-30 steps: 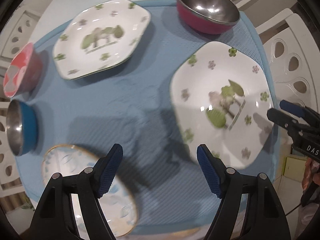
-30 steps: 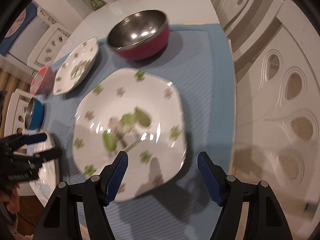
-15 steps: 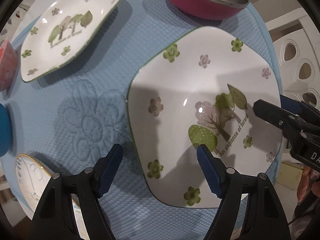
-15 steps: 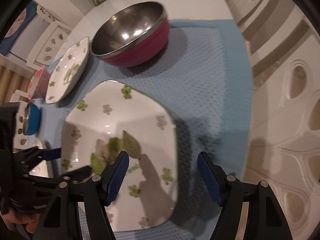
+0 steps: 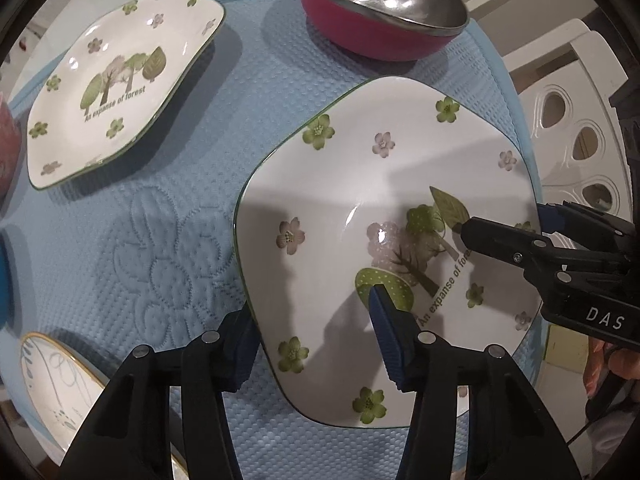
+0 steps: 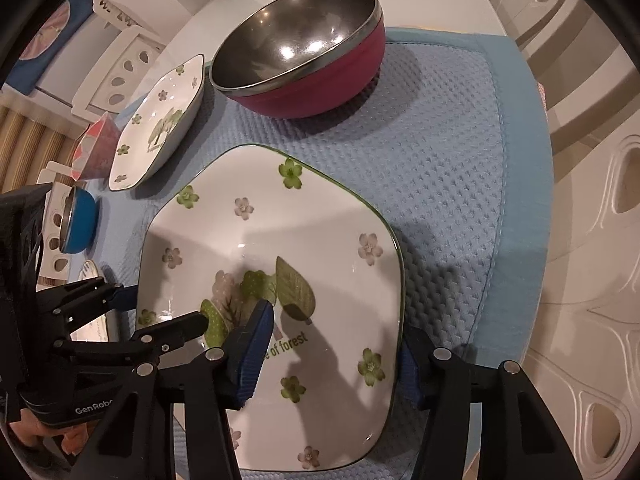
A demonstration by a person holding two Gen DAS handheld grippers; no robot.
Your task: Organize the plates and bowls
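Note:
A white plate with green flowers and trees (image 5: 360,184) lies on the blue mat; it also shows in the right wrist view (image 6: 304,240). My left gripper (image 5: 316,344) is open and straddles the plate's near-left rim, one finger (image 5: 390,344) over the plate, the other (image 5: 240,352) outside it. My right gripper (image 6: 332,354) is open and straddles the opposite rim, one finger (image 6: 252,356) over the plate. A matching plate (image 5: 120,76) lies at the far left. A red steel bowl (image 5: 380,8) stands behind the near plate.
A blue steel bowl (image 6: 78,220) and a pink patterned bowl (image 6: 96,146) stand at the mat's left edge. A gold-rimmed plate (image 5: 52,380) lies at the near left. White chairs (image 6: 600,260) stand close on the right.
Both grippers have moved in toward the flowered plate from opposite sides and now straddle its rims. The jaws have narrowed somewhat.

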